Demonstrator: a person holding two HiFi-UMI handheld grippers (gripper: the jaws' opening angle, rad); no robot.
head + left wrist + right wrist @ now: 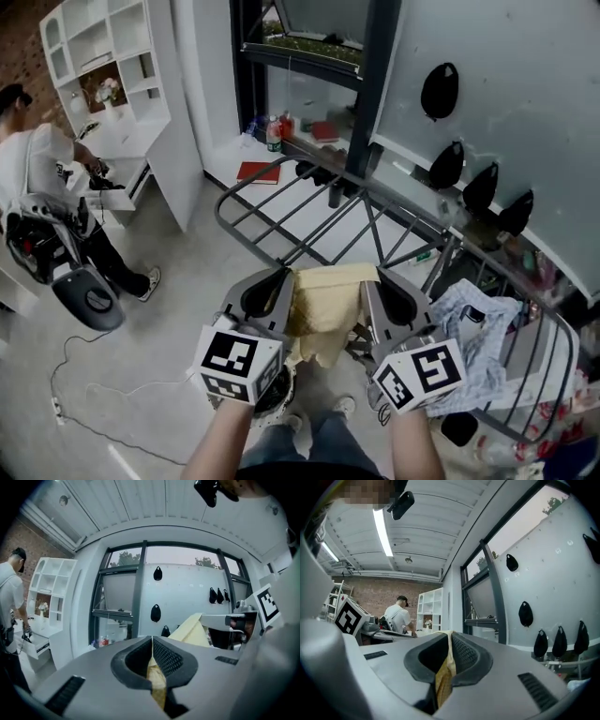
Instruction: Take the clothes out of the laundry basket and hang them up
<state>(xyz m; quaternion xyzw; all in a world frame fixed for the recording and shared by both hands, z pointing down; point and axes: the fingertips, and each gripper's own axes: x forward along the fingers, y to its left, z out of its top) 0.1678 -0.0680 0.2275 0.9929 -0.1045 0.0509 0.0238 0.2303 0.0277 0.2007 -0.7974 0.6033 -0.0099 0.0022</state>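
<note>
A pale yellow cloth (323,305) is stretched between my two grippers in the head view, above the grey drying rack (281,211). My left gripper (284,274) is shut on the cloth's left edge; the yellow fabric (157,679) shows pinched between its jaws in the left gripper view. My right gripper (373,274) is shut on the right edge, with the yellow fabric (444,677) squeezed between its jaws. A blue-and-white patterned garment (473,342) lies over the rack at right. The laundry basket is hidden from view.
A person (42,173) stands at a white shelf unit (112,84) at the left. A white wall panel with black hooks (441,89) rises behind the rack. Bottles and a red book (256,172) lie by the window. A cable (112,389) trails across the floor.
</note>
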